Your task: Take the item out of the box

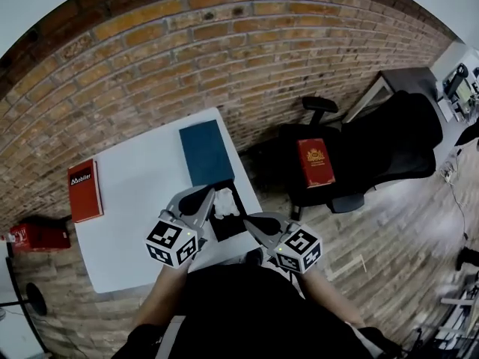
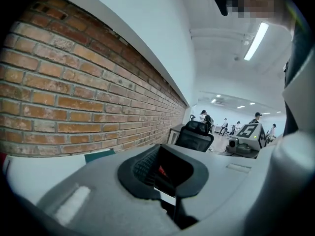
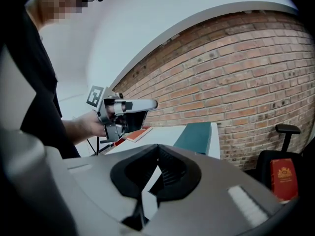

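Observation:
An open black box (image 1: 230, 223) sits at the near right edge of the white table (image 1: 135, 200); a white crumpled item (image 1: 227, 202) lies in it. Its teal lid (image 1: 206, 152) (image 3: 198, 132) (image 2: 98, 155) lies flat just beyond. My left gripper (image 1: 209, 195) (image 2: 160, 150) (image 3: 145, 103) hovers at the box's left side, jaws shut and holding nothing. The right gripper (image 1: 251, 221) (image 3: 158, 149) (image 2: 248, 135) hangs just right of the box off the table edge, also shut with nothing between its pads.
A red book (image 1: 84, 189) (image 3: 136, 133) lies at the table's far left. A brick wall (image 1: 224, 58) runs behind the table. A black office chair (image 1: 352, 163) to the right carries a red box (image 1: 316, 163) (image 3: 283, 177). People stand far off in the left gripper view.

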### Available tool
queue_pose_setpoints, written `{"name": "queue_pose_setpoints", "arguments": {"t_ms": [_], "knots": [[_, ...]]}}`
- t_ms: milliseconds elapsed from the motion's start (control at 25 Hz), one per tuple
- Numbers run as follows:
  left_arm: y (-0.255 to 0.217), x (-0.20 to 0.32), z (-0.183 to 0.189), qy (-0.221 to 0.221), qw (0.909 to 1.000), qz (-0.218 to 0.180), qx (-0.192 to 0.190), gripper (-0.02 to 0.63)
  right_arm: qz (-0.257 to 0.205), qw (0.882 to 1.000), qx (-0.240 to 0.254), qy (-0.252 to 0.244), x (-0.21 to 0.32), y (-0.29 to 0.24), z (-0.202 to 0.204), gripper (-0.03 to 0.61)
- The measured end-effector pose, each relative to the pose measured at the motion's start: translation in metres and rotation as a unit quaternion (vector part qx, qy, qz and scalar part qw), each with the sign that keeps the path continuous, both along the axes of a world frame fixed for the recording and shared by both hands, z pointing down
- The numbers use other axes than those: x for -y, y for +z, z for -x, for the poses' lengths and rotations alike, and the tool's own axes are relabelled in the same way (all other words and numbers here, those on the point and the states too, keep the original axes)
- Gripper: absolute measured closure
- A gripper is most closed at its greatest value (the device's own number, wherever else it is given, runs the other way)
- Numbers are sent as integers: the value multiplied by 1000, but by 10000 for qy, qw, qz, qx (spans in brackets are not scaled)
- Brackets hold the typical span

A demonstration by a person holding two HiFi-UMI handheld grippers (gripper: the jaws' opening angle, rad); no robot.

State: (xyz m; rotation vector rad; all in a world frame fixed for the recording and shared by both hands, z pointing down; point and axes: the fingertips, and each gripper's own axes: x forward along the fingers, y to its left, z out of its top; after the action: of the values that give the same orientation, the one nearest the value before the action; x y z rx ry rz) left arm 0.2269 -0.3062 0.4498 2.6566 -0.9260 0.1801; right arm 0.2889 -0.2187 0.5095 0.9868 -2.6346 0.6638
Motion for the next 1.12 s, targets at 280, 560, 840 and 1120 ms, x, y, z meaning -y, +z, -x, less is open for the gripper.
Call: {"name": "queue_pose_setpoints", "arguments": {"t_ms": [280, 560, 840, 1120], "knots": [[18, -7, 13, -279, 9991, 183, 254, 607, 307, 9992, -125, -230, 16, 25, -7, 577], [39, -11, 42, -492, 9975, 394, 307, 607, 485, 9966, -105, -661, 12, 38, 41, 577], [71, -9, 64, -675, 9945, 774, 219, 607, 682, 9953, -258, -641, 13, 53, 47, 577], [95, -8, 48, -465, 9939, 972, 244, 607, 1226, 9904, -475, 426, 12, 96, -11, 541]]}}
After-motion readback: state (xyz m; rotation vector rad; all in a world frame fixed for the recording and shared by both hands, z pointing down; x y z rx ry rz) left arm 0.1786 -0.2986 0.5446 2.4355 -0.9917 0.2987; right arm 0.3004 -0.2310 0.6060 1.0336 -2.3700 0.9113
